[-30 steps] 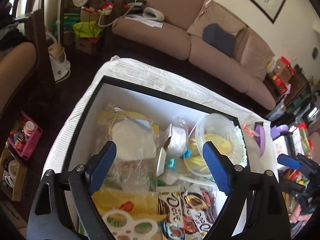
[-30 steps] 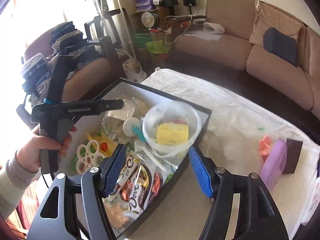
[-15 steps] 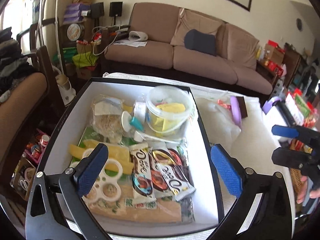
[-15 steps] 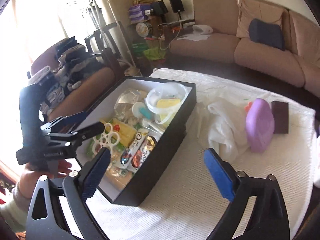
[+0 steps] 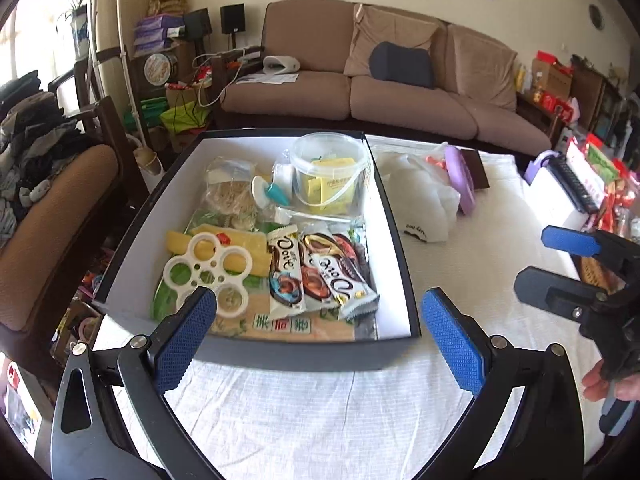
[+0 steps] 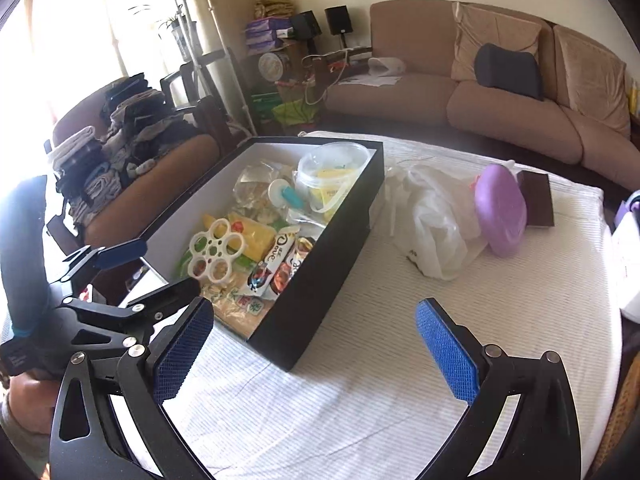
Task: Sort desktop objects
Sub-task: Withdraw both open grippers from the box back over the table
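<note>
Both grippers idle, nothing held. Left gripper (image 5: 318, 334) jaws wide apart, hovering over near end of box (image 5: 296, 354). Right gripper (image 6: 314, 350) jaws likewise wide, over bare tablecloth (image 6: 360, 400) near box corner.

Task items: most already inside the black, white-lined box on left part of table. Outside it, to the right on the cloth: white plastic bag (image 6: 434, 224), purple case (image 6: 500, 210) resting against the bag, dark brown block (image 6: 538, 200) just behind the case.

Handling, by judgement:
- Purple case: rigid, smooth, rounded shell, prob. light; likely slippery. Take across the narrow sides, mid-body.
- Plastic bag: limp, near weightless, will bunch; pinch a gathered fold, not a flat face. Contents not visible.
- Brown block: stiff, flat; grip by opp. edges.
- In box: choc bars (image 5: 320, 272) in glossy wrappers, thin, flexible, slick; clear tub (image 5: 330, 172) w/ yellow contents, thin-walled, may flex if squeezed; white ring holder (image 5: 208, 268) rigid, easy via a loop.

Surface: white ribbed cloth over table, soft, some creases; could drag or ruck if items are slid, so lift rather than push. Box is well filled; little free floor left except along white side walls.

Room: living room, brown sofa (image 5: 380, 84) behind table, armchair w/ piled clothes to the left, cluttered shelves and packets at far right. Strong window light from left, glare in right wrist view
</note>
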### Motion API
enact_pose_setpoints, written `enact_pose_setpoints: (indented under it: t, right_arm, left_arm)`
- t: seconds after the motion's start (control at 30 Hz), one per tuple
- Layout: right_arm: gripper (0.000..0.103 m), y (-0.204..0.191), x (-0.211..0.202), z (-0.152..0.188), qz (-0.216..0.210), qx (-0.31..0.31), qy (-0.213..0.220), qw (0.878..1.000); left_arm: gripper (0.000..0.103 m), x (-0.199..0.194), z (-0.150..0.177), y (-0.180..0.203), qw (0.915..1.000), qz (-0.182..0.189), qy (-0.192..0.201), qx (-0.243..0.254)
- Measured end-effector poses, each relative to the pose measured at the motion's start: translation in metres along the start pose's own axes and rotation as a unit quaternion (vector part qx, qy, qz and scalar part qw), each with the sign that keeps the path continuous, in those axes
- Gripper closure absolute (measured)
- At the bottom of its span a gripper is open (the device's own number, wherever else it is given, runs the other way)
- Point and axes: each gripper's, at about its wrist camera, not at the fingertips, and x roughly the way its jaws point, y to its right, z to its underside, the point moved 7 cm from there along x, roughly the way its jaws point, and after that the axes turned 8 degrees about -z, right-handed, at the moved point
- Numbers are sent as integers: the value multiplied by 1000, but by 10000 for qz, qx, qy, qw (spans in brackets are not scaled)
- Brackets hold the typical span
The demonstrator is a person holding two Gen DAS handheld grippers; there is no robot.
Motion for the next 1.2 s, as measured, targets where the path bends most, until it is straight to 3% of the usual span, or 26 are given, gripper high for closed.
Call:
enact_pose_setpoints:
  t: [0.3, 0.57, 0.67, 0.93, 1.2]
  right_arm:
    - [0, -2, -50, 31, 248, 123, 209, 9994]
    - [0, 36, -74, 71, 618, 511, 329, 9962]
    - [0, 57, -73, 86, 768, 745, 366, 9936]
    - [0, 117, -64, 113, 1365, 1143, 314, 9835]
    - [0, 153, -59, 128, 1699, 1402, 174, 9753]
  left_arm:
    - [0, -49, 27, 19, 9996, 67, 148, 235]
    - [0, -64, 47, 73, 9960, 719, 412, 329]
    - [0, -57, 54, 102, 9929, 933, 554, 491]
    - [0, -14, 67, 160, 9890, 1076, 335, 957]
    - [0, 21, 82, 173, 9890, 1136, 28, 950]
